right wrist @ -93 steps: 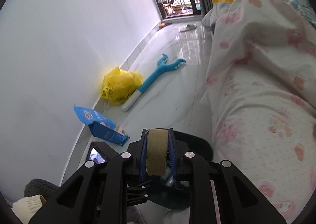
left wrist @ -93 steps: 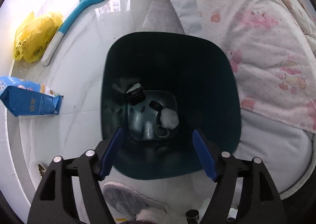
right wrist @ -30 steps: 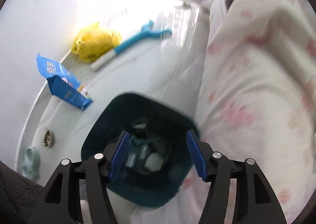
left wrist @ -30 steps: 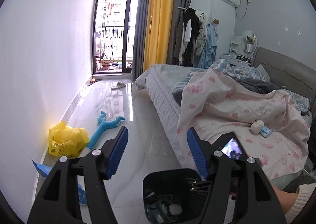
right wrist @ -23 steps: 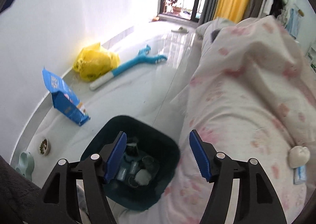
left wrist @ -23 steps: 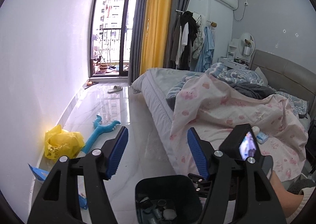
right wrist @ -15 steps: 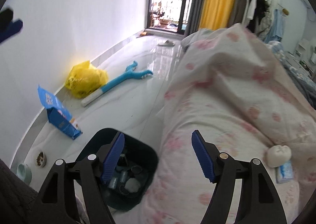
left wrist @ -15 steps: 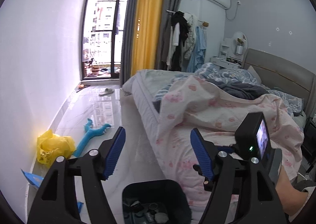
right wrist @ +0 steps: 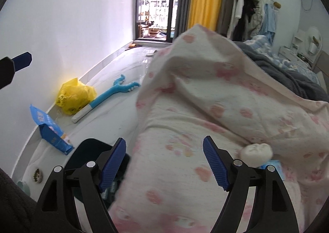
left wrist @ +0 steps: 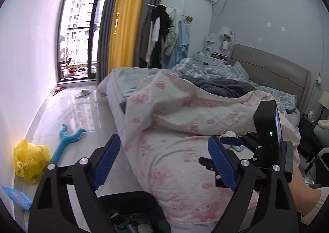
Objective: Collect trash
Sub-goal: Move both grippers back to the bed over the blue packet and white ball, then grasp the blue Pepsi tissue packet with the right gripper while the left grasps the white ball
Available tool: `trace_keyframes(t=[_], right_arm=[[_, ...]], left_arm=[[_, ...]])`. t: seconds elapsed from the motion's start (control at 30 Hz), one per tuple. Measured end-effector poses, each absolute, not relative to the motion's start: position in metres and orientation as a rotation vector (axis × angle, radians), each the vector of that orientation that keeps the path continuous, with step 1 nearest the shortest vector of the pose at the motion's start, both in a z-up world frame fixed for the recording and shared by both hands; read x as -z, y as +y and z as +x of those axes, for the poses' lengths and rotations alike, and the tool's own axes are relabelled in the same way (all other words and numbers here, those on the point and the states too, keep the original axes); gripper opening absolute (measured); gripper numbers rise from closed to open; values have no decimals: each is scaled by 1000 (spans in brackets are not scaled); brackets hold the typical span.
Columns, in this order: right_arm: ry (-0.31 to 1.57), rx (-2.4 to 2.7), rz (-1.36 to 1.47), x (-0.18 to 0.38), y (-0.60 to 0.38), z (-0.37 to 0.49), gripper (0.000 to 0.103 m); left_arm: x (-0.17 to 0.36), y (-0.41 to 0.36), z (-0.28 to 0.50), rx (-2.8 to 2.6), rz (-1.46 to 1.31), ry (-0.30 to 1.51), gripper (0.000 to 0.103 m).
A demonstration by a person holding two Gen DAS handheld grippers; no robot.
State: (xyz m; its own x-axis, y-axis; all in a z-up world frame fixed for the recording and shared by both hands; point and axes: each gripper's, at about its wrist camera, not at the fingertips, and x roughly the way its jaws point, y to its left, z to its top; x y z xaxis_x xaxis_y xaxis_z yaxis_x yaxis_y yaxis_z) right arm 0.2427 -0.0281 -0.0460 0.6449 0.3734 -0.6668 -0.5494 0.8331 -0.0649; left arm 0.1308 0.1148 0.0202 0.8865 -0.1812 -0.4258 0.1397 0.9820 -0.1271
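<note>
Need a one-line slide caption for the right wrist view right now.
Right tool, empty and opening, hovers over the pink quilt near a crumpled tissue, with the dark bin on the floor beside the bed.

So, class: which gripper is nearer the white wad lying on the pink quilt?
Right. The right gripper hangs over the quilt with the wad just beside its right jaw. The left gripper sits further back, over the bin. Both grippers' jaws are opening, empty.
</note>
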Motion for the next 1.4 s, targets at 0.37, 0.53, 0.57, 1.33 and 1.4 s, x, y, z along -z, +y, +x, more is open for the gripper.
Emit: trace_keyframes(t=[0.37,0.53,0.57,1.33,1.4], right_arm=[[694,-428,-211,61,-107,278,86],[704,-389,-162,71,-142,292,89],[705,-381,-158,73,-148,294,89],[792,-295,-237,125,-203,337,91],[802,-302,-232,127,-204,340,91]], left_arm=[[-5,75,167,278,-57,496,92],[2,60,186,344,-43,514,92],[4,57,191,355,-44,520,92],[59,-42,278,546,30,638,92],[65,-51,287,562,29,649,91]])
